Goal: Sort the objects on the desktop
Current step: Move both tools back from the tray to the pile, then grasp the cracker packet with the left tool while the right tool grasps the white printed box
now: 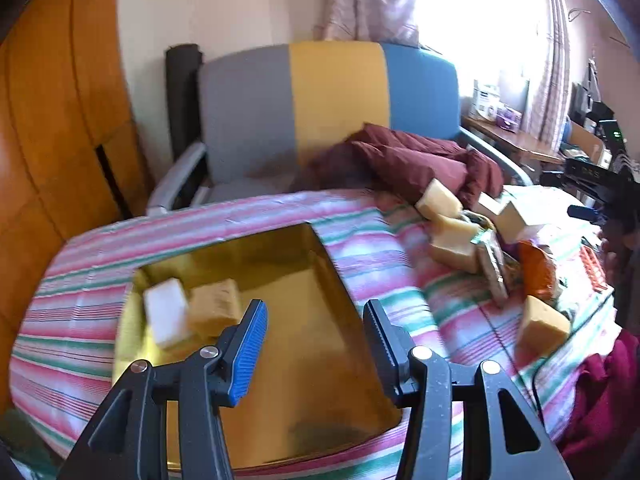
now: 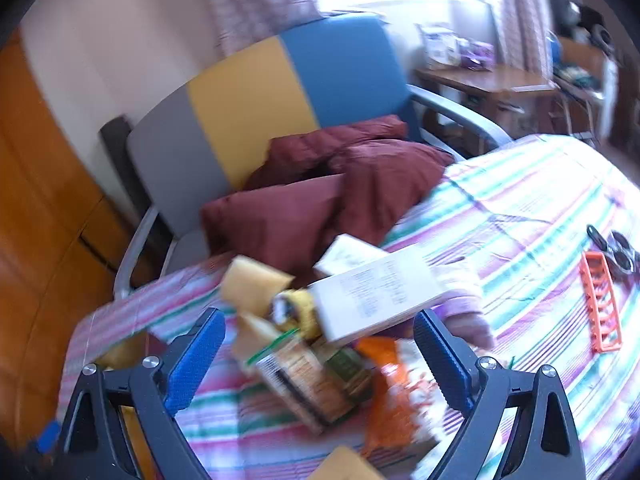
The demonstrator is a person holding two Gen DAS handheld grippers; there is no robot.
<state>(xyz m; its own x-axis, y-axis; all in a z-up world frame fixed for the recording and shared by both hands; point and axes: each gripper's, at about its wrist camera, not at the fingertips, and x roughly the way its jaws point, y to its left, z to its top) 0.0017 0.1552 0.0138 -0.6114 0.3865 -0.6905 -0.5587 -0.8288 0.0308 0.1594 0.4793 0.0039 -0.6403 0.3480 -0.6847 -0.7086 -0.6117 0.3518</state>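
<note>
A gold tray (image 1: 304, 320) lies on the striped tablecloth (image 1: 80, 312), with a white sponge (image 1: 166, 312) and a yellow sponge (image 1: 214, 306) in its far left corner. My left gripper (image 1: 314, 308) hovers over the tray, open about halfway, with nothing between its fingers. To the right lies a pile of yellow sponges (image 1: 440, 200) and snack packets (image 1: 492, 268). My right gripper (image 2: 320, 316) is wide open above that pile and touches nothing. Below it are a sponge (image 2: 256, 284), a yellow roll (image 2: 294, 308), a white box (image 2: 380, 292), a packet (image 2: 308, 376) and an orange bag (image 2: 392, 400).
An orange rack (image 2: 600, 300) and dark scissors (image 2: 616, 248) lie on the cloth at the right. A chair (image 1: 332, 96) with a maroon jacket (image 1: 420, 156) stands behind the table. A wooden cupboard (image 1: 52, 120) is at the left. One lone sponge (image 1: 544, 328) sits near the front edge.
</note>
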